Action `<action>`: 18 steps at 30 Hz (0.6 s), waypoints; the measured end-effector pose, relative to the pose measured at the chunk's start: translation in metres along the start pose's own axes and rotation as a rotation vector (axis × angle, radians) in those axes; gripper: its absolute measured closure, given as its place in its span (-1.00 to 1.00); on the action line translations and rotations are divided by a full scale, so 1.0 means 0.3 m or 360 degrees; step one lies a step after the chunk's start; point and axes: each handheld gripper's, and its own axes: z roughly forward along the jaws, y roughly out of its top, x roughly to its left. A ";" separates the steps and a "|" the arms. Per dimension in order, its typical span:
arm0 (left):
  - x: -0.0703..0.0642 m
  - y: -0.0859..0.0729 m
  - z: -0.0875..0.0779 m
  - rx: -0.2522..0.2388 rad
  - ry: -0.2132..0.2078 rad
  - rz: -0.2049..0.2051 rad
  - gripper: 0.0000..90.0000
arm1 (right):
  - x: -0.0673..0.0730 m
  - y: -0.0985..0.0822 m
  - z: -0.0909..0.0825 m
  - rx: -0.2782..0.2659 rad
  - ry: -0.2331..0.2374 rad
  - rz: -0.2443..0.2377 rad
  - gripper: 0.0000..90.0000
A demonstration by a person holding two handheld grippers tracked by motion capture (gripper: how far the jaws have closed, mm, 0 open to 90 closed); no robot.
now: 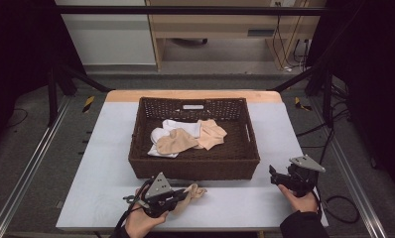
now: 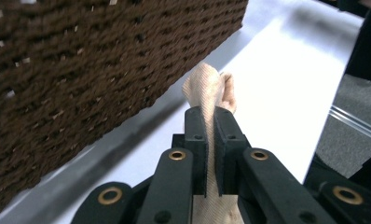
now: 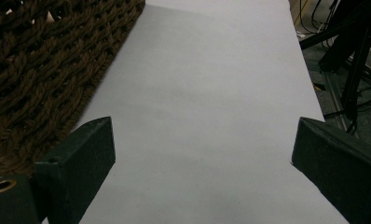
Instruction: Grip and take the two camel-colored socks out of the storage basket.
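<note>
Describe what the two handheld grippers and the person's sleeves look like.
Both are black plastic. The left gripper has flat black jaws on linkage arms with brass-coloured pivot rings. Each carries a grey three-cornered plate on top, as on the right gripper, and trails a black cable. The right sleeve is dark.

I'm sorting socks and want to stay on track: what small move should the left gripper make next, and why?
Probably open the left gripper and leave the beige fabric sock on the white table. Its jaws are clamped on the sock, low beside the dark brown woven basket, which holds more socks. The right gripper is open and idle.
</note>
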 end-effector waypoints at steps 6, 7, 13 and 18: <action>0.020 -0.020 0.022 0.0059 0.0073 -0.0017 0.68 | 0.003 -0.003 0.003 0.0013 0.0007 -0.0003 -0.86; 0.022 -0.022 0.024 0.0067 0.0079 -0.0018 0.64 | 0.004 -0.003 0.005 0.0014 0.0005 -0.0008 -0.86; 0.031 -0.023 0.023 0.0064 0.0154 -0.0053 0.29 | 0.002 -0.004 0.005 0.0015 0.0004 -0.0008 -0.86; 0.036 -0.008 -0.004 0.0013 0.0184 -0.0081 0.18 | 0.003 -0.004 0.005 0.0016 0.0005 -0.0008 -0.86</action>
